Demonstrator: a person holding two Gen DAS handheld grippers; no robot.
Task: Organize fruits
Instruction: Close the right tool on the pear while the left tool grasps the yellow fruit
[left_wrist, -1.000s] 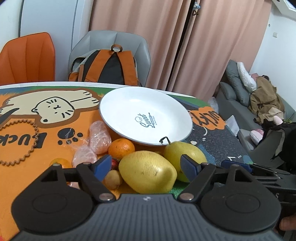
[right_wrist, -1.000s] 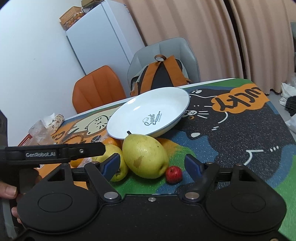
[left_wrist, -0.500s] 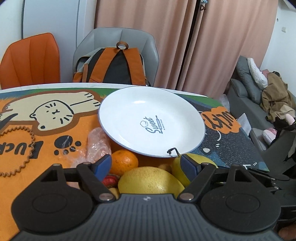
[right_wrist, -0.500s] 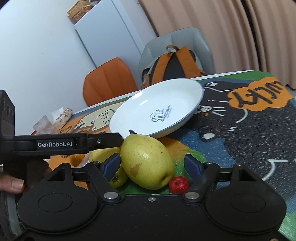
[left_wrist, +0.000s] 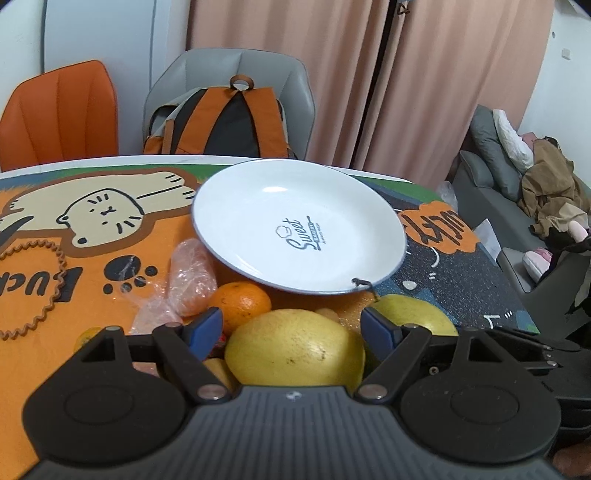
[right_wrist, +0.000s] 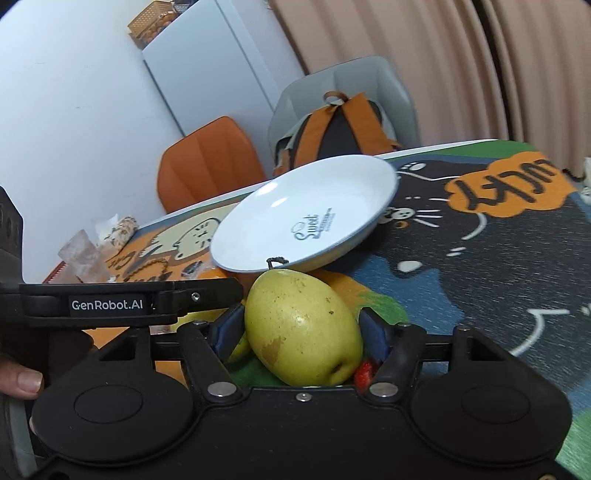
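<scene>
Right gripper (right_wrist: 301, 332): jaws closing around pear (right_wrist: 303, 325), pads at its sides, firm clamp not yet certain. Left gripper (left_wrist: 291, 328): jaws apart, straddling big yellow fruit (left_wrist: 295, 347), not pressing. Orange (left_wrist: 240, 306), small red fruit (right_wrist: 364, 369) clustered just beside. Plate (left_wrist: 258, 206) beyond pile, empty. Judgement: nothing sorted yet; all fruit left to move.

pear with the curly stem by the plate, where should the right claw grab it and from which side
Grip the pear across its wide belly, coming from the blossom end nearest the camera. It lies on its side, stem toward the plate, so the flanks are free. The right claw already straddles them, jaws closing.
</scene>
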